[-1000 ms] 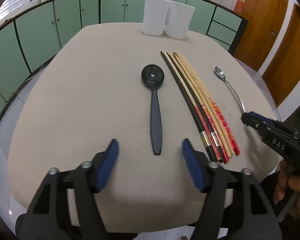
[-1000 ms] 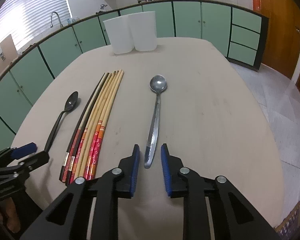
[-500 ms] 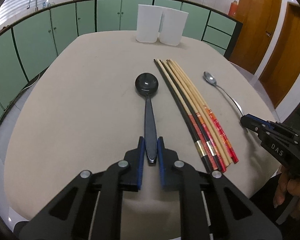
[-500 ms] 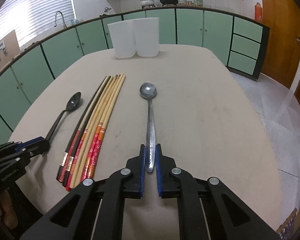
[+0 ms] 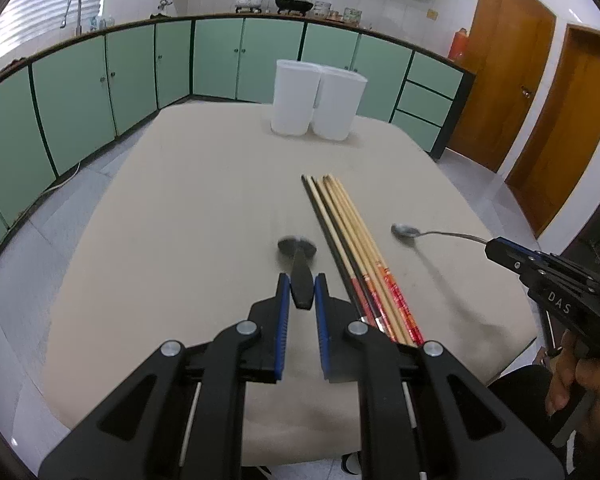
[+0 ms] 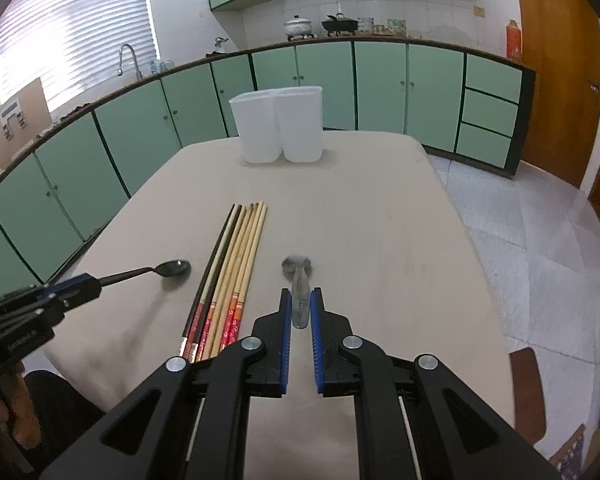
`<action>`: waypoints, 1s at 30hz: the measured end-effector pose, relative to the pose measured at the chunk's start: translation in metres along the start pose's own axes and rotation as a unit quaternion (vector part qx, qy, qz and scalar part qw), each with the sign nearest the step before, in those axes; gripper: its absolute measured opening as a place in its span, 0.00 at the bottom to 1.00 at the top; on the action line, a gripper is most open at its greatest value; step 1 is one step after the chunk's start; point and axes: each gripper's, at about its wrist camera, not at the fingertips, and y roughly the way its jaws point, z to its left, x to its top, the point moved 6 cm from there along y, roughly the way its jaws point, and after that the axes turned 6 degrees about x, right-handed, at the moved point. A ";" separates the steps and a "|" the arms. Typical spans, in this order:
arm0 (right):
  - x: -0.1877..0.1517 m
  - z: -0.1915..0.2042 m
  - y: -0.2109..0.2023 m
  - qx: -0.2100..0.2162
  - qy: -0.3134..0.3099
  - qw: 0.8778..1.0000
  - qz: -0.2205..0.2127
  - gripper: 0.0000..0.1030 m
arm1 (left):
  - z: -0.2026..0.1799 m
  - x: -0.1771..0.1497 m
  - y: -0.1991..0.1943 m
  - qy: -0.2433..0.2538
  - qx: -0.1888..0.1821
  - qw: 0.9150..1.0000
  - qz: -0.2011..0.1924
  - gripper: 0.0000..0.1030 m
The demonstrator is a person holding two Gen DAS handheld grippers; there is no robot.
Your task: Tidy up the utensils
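My left gripper [image 5: 301, 286] is shut on the handle of a black spoon [image 5: 298, 258] and holds it lifted above the beige table [image 5: 204, 208], bowl pointing away. My right gripper [image 6: 300, 304] is shut on the handle of a metal spoon [image 6: 298, 276], also lifted off the table. Each spoon shows side-on in the other view: the metal spoon [image 5: 424, 233] and the black spoon [image 6: 156, 271]. Several chopsticks [image 5: 352, 240] lie in a bundle on the table between the two grippers, also in the right wrist view [image 6: 232, 268].
Two white plastic containers [image 5: 316, 104] stand side by side at the far end of the table, also in the right wrist view [image 6: 278, 124]. Green cabinets [image 5: 100, 80] ring the room. Wooden doors [image 5: 540, 100] are at the right.
Both grippers closed on the spoon handles and have raised the spoons off the table. The views tilted up, showing more of the kitchen.
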 end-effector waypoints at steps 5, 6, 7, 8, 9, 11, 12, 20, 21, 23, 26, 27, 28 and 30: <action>0.013 0.005 -0.010 0.002 -0.015 1.000 0.003 0.09 | 0.004 0.010 -0.014 0.005 -0.003 1.000 -0.009 0.11; 0.015 0.006 -0.011 0.003 -0.018 1.000 0.006 0.09 | 0.005 0.011 -0.014 0.004 -0.006 1.000 -0.007 0.11; 0.016 0.006 -0.011 0.004 -0.020 1.000 0.008 0.09 | 0.006 0.012 -0.015 0.002 -0.009 1.000 -0.005 0.11; 0.018 0.006 -0.012 0.005 -0.023 1.000 0.011 0.09 | 0.008 0.015 -0.016 0.000 -0.012 1.000 -0.003 0.11; 0.020 0.007 -0.012 0.005 -0.026 1.000 0.014 0.09 | 0.009 0.018 -0.016 0.001 -0.014 1.000 -0.003 0.11; 0.025 0.007 -0.013 0.006 -0.032 0.999 0.018 0.09 | 0.010 0.021 -0.018 0.005 -0.017 1.000 -0.002 0.11; 0.027 0.008 -0.013 0.007 -0.036 0.999 0.021 0.09 | 0.011 0.024 -0.019 0.006 -0.018 1.000 -0.002 0.11; 0.045 0.013 -0.016 0.012 -0.058 0.998 0.037 0.09 | 0.012 0.039 -0.020 0.012 -0.033 0.999 0.003 0.02; 0.047 0.012 -0.016 0.013 -0.060 0.997 0.040 0.09 | 0.011 0.040 -0.020 0.013 -0.035 0.999 0.004 0.02; 0.051 0.013 -0.016 0.014 -0.066 0.997 0.043 0.09 | 0.012 0.042 -0.020 0.015 -0.036 0.999 0.005 0.02; 0.053 0.015 -0.017 0.012 -0.073 0.996 0.043 0.09 | 0.014 0.043 -0.020 0.013 -0.038 0.999 0.002 0.00; 0.053 0.016 -0.017 0.013 -0.074 0.996 0.043 0.09 | 0.015 0.042 -0.020 0.010 -0.038 0.999 0.002 0.00; 0.053 0.016 -0.017 0.014 -0.072 0.996 0.043 0.09 | 0.018 0.041 -0.019 0.003 -0.038 0.999 0.003 0.00; 0.051 0.016 -0.016 0.015 -0.071 0.996 0.044 0.09 | 0.023 0.040 -0.016 -0.003 -0.037 0.999 0.006 0.00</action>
